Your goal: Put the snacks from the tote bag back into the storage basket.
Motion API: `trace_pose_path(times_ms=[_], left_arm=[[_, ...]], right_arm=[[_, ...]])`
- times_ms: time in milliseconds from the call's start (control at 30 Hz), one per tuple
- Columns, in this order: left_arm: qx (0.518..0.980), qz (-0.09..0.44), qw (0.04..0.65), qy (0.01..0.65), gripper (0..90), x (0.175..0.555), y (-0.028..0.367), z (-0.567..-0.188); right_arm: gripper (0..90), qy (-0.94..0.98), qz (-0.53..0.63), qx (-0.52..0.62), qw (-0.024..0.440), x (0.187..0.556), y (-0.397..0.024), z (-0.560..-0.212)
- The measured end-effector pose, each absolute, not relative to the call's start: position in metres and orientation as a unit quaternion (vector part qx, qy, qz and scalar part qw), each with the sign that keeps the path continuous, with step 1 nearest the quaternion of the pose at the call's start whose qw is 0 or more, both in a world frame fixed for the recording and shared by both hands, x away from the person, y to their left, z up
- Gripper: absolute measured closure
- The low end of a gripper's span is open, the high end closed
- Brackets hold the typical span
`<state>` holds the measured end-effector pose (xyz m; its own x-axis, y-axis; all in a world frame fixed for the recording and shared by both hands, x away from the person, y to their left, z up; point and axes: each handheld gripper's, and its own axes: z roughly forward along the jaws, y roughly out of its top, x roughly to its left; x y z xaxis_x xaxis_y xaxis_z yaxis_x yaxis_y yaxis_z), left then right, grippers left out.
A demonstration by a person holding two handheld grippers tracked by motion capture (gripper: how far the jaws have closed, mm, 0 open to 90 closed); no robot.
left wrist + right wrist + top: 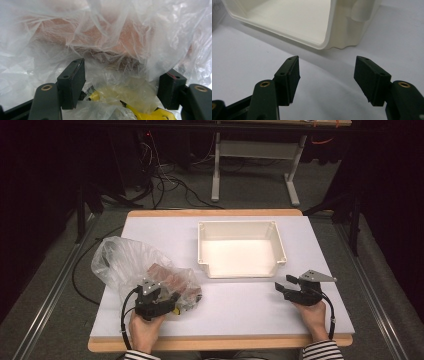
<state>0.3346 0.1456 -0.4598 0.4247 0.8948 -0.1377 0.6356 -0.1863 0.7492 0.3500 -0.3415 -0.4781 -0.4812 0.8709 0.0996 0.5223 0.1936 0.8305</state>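
Observation:
A crumpled clear plastic bag lies on the left of the white table top, with pinkish-brown contents inside. My left gripper sits at the bag's near right end. In the left gripper view its jaws stand wide apart around a fold of the bag; a yellow piece shows through the film between them. I see no pad pressing on it. My right gripper rests low on the right, open and empty, pointing toward the white bin.
The empty white plastic bin stands at the middle back of the table. Bare table top stretches between the two grippers. Beyond the far edge are a desk frame and loose cables on the floor.

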Motion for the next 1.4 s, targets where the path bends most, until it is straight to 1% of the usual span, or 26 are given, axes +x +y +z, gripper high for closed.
trace_pose_path(times_ms=[300,367,400,433,500,533,567,600,633,667,733,767,833,1000,1100,1400], left_arm=[[0.780,0.165,0.347,0.493,35.0,0.335,0.135,-0.473],[0.787,0.164,0.340,0.489,39.5,0.335,0.133,-0.475],[0.791,0.166,0.335,0.484,39.5,0.335,0.131,-0.477],[0.796,0.176,0.331,0.476,41.2,0.334,0.130,-0.477],[0.799,0.178,0.328,0.472,45.7,0.334,0.129,-0.477],[0.799,0.178,0.327,0.472,45.7,0.334,0.129,-0.477],[0.800,0.177,0.327,0.471,47.8,0.334,0.129,-0.476],[0.801,0.176,0.328,0.469,54.6,0.334,0.130,-0.476],[0.802,0.178,0.326,0.467,54.6,0.334,0.129,-0.476],[0.809,0.174,0.326,0.458,65.6,0.334,0.129,-0.475],[0.816,0.174,0.324,0.446,74.4,0.333,0.126,-0.474],[0.816,0.174,0.324,0.446,77.8,0.333,0.126,-0.474],[0.819,0.177,0.323,0.441,81.5,0.332,0.124,-0.474],[0.818,0.158,0.341,0.436,84.8,0.330,0.124,-0.475],[0.821,0.155,0.343,0.428,85.2,0.328,0.121,-0.475],[0.849,0.135,0.350,0.371,85.6,0.322,0.084,-0.473]], right_arm=[[37.7,0.745,0.431,0.467,0.204,0.350,-0.341,-0.478],[37.7,0.745,0.430,0.467,0.204,0.350,-0.341,-0.478],[37.7,0.745,0.430,0.467,0.205,0.350,-0.341,-0.478],[37.7,0.745,0.430,0.467,0.205,0.350,-0.341,-0.478],[37.7,0.745,0.431,0.467,0.204,0.350,-0.341,-0.478],[37.7,0.745,0.430,0.468,0.204,0.350,-0.341,-0.478],[37.7,0.745,0.430,0.468,0.204,0.350,-0.341,-0.478],[37.7,0.745,0.430,0.468,0.204,0.350,-0.341,-0.478],[37.7,0.745,0.430,0.468,0.204,0.350,-0.341,-0.478],[37.7,0.744,0.430,0.468,0.204,0.350,-0.341,-0.478],[37.6,0.744,0.430,0.468,0.205,0.350,-0.341,-0.478],[37.6,0.744,0.430,0.468,0.205,0.350,-0.341,-0.478],[37.3,0.745,0.430,0.467,0.205,0.350,-0.341,-0.478],[37.1,0.745,0.430,0.467,0.206,0.349,-0.341,-0.478],[37.1,0.745,0.429,0.468,0.206,0.349,-0.341,-0.478],[37.1,0.746,0.427,0.466,0.207,0.350,-0.341,-0.478]])
